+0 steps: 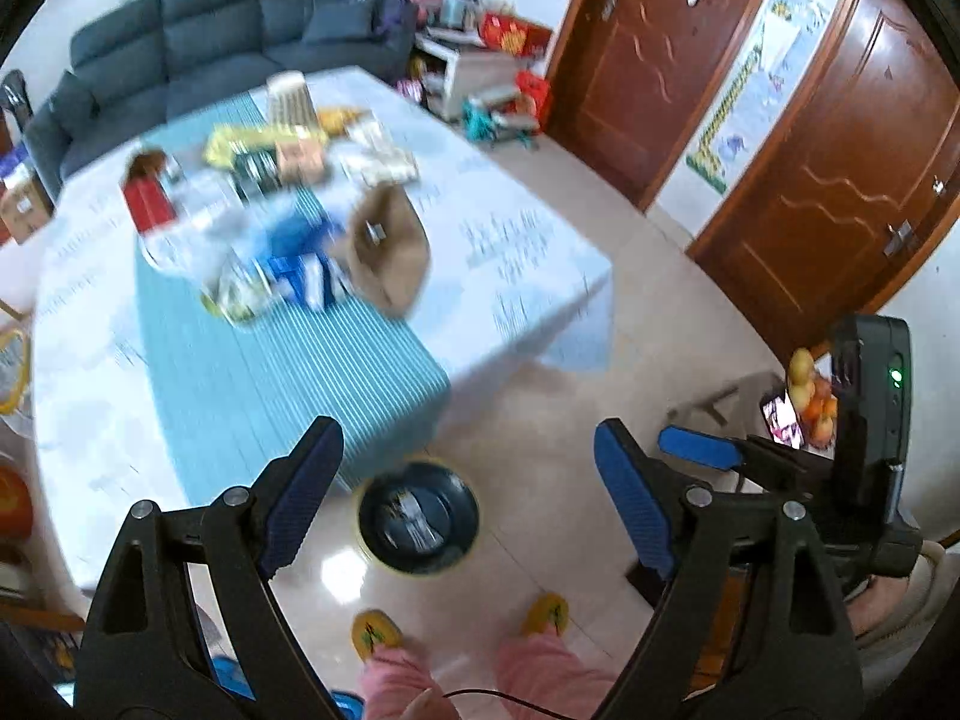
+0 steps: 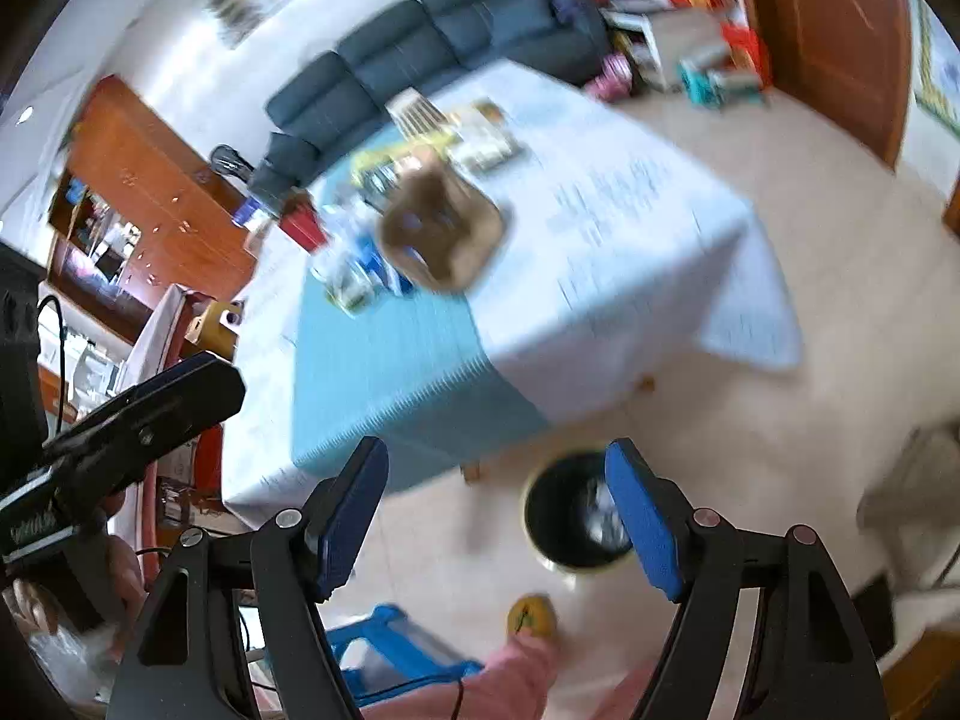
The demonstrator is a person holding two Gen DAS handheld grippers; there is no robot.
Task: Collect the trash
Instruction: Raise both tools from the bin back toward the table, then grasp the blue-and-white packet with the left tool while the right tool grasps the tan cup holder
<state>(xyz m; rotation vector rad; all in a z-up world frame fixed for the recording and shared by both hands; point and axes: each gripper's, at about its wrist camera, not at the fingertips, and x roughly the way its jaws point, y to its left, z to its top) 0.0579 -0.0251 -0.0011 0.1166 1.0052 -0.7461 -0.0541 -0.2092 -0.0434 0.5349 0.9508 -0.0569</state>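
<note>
A round dark trash bin (image 1: 418, 517) with a pale rim stands on the floor by the table's near corner, with some packaging inside; it also shows in the right wrist view (image 2: 570, 519). My left gripper (image 1: 468, 480) is open and empty, high above the bin. My right gripper (image 2: 498, 510) is open and empty, also above the floor near the bin. On the table lie a brown paper bag (image 1: 390, 252), blue wrappers (image 1: 300, 252), a red box (image 1: 147, 201), clear plastic (image 1: 186, 234) and yellow packets (image 1: 252, 141). The frames are blurred.
The table (image 1: 510, 276) has a white cloth and a blue striped runner (image 1: 258, 360). A dark sofa (image 1: 210, 30) stands behind it. Brown doors (image 1: 828, 180) are at right. The person's feet in yellow slippers (image 1: 375, 633) are below. A blue stool (image 2: 390, 642) is near the feet.
</note>
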